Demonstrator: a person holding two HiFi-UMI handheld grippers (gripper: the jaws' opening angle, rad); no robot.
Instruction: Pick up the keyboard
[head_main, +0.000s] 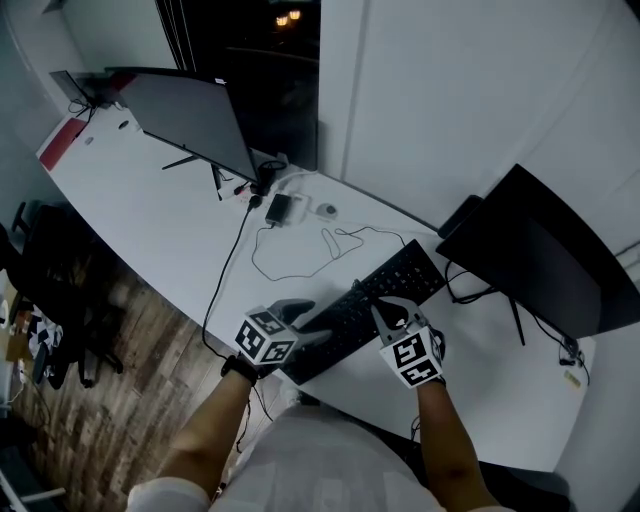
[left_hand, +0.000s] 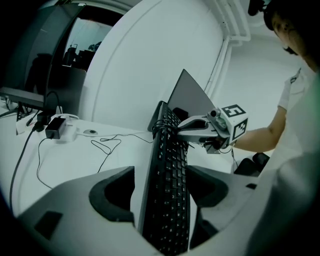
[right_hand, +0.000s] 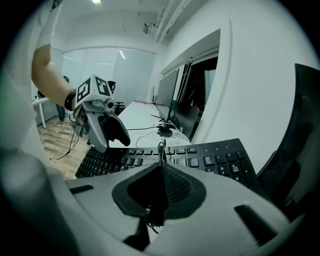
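The left gripper (left_hand: 162, 192) clamps the keyboard (left_hand: 169, 150) by its near end to raise it edge-on — the right gripper (right_hand: 161, 167), pinched shut on the cable (right_hand: 161, 148), probably stops that trailing.

Office: long desk (head_main: 165, 225), monitors (head_main: 195, 115)

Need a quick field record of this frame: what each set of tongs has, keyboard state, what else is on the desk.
left tongs: shut on one end of the keyboard
right tongs: shut on a thin cable loop at the keyboard's edge
keyboard: black, held between both tongs, one end past the near edge of the desk
keyboard lifted clear: cannot tell
desk: white, curved
also on desk: left monitor, right monitor, power adapter, loose wire
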